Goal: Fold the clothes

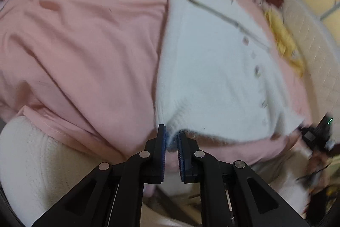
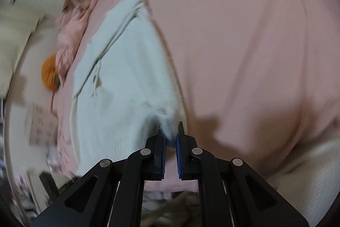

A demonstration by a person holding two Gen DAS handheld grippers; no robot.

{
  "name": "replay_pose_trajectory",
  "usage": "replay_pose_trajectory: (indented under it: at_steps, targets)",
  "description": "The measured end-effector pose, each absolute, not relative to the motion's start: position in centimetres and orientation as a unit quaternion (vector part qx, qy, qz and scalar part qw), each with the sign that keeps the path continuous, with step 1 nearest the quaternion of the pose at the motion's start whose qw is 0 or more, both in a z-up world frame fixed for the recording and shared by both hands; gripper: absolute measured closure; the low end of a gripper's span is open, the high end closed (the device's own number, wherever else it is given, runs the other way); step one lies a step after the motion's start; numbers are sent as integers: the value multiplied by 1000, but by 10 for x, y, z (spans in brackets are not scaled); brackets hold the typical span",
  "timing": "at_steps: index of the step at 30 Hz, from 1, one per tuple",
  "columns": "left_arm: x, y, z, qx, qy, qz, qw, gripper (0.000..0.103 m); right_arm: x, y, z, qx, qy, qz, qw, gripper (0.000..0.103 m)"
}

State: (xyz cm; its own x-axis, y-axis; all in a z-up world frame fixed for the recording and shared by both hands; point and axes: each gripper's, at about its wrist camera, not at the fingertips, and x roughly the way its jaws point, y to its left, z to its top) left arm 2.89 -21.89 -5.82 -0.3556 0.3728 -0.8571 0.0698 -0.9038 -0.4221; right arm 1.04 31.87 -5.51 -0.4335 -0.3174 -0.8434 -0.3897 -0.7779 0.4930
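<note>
A white fuzzy cardigan (image 1: 212, 69) with small buttons lies on a pink bedsheet (image 1: 85, 46). My left gripper (image 1: 171, 135) is shut on the cardigan's near hem corner. In the right wrist view the cardigan (image 2: 127, 78) stretches away to the left on the pink sheet (image 2: 244, 46). My right gripper (image 2: 171, 131) is shut on its other hem corner, and the fluffy edge bunches between the blue pads. The right gripper (image 1: 314, 135) also shows at the far right of the left wrist view.
A yellow cloth (image 1: 284, 42) lies beyond the cardigan near the bed's edge. An orange plush (image 2: 50, 76) and a bunched pink garment (image 2: 68, 39) lie at the left. The white mattress side (image 1: 36, 163) shows below the sheet.
</note>
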Motion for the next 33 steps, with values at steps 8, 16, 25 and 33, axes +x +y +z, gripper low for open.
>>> replay_pose_trajectory:
  at_steps: [8,16,25,33]
  targets:
    - [23,-228,-39,-575,-156,799,84,92,16,326,-12,-553,145,796,199,90]
    - [3,-205,22,-481,-100,871,3,6,-31,247,18,-490,111,864,45,26]
    - [-52,-118,-92,-565,-17,825,-4,15,-73,172,-91,-567,7,821,63,30]
    - [-19,-173,-85,-571,31,820,-35,11,-38,210,-85,-647,42,761,8,25]
